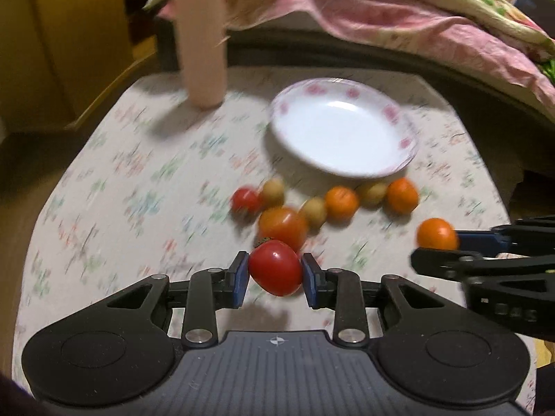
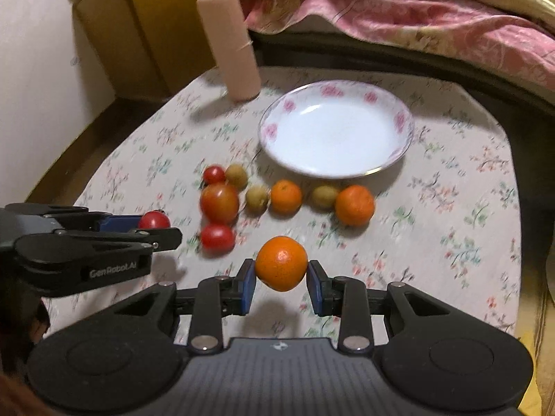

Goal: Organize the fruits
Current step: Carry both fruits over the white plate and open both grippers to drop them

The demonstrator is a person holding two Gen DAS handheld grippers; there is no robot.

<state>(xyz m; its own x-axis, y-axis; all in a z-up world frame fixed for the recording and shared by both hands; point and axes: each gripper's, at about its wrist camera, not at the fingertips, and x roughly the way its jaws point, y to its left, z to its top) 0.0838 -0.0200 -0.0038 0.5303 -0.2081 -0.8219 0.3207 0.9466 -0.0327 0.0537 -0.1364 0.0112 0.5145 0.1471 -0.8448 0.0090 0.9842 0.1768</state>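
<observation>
Between my left pads sits a red tomato, pinched at its widest part by the left gripper, lifted clear of the cloth w/ its shadow below. Same story on the right gripper: jaws narrow, clamped on a small orange, also off the table. Both grips are on round, smooth skins w/ only the flat blue pads touching at two small spots, so either fruit could roll or squirt out if I tilt or jerk, esp. the tomato, which is soft; squeezing harder to stop slip could bruise or split it.

Landmark = the plate, white w/ pink flowers, empty, beyond both grippers. Near side of the plate lies the loose row: a small red tomato, three tan round fruits, e.g. one mid-row, two oranges, a big orange-red tomato and another red one nearest me. Carrying to the plate means passing over that row; coming in low, I'd prob. knock one and it'd roll across the tablecloth, maybe off the edge.

Left of the plate stands a pink cylinder, tall and narrow; I judge a sideways swing of the left arm could tip it. Both grippers are close side by side, so heading for the plate together risks a bump. Dropping fruit from height onto the shallow plate could let it roll off the rim.
</observation>
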